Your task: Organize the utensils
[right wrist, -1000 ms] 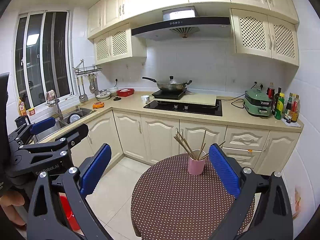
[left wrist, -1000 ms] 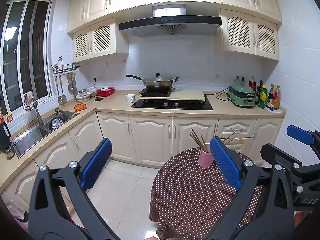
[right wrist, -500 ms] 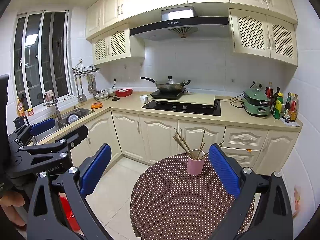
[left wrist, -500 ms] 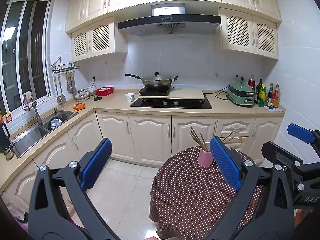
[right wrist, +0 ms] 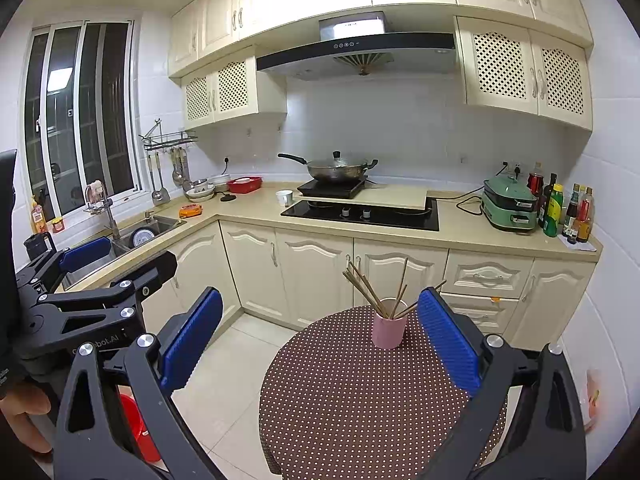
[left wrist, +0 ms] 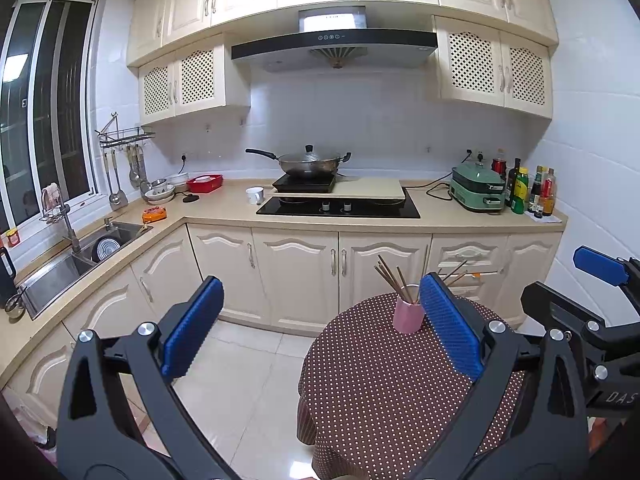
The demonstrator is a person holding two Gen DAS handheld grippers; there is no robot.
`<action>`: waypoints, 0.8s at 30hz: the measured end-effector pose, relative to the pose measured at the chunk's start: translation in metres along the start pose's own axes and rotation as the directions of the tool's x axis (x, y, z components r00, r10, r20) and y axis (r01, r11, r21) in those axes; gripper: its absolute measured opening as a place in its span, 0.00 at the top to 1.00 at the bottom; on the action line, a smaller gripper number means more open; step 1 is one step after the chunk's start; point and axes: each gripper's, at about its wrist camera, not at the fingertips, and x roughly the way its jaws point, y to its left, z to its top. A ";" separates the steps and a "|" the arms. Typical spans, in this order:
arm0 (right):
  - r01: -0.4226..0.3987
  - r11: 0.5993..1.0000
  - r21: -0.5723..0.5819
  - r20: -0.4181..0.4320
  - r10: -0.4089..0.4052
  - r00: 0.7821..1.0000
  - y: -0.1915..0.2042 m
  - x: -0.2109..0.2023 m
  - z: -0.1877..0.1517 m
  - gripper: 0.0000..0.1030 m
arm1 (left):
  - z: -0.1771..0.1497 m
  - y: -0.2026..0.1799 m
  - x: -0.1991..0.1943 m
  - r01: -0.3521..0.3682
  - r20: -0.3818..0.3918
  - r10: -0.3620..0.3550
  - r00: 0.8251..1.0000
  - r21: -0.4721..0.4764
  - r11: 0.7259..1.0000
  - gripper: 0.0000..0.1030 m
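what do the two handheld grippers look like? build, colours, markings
Both match: the left gripper and right gripper have black angular frames with triangular cut-outs, silver round bolt heads, and two flat, blue ribbed finger pads. White lettering sits on the bodies, only partly legible. No cables visible.

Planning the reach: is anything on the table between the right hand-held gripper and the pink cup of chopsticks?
Nothing visible. The right hand-held gripper is open, and only bare dotted tablecloth lies before the pink cup holding the chopsticks.
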 end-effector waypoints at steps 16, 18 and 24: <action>0.015 1.000 0.006 -0.001 -0.015 1.000 0.003 -0.001 0.000 0.08 | 0.002 -0.001 -0.003 0.021 0.017 -0.022 1.000 0.020 1.000 0.06; 0.015 1.000 0.006 -0.002 -0.015 1.000 0.004 -0.001 0.000 0.08 | 0.002 -0.001 -0.003 0.022 0.016 -0.023 1.000 0.020 1.000 0.06; 0.015 1.000 0.006 -0.002 -0.015 1.000 0.004 -0.001 0.000 0.08 | 0.001 -0.001 -0.002 0.023 0.012 -0.023 1.000 0.018 1.000 0.06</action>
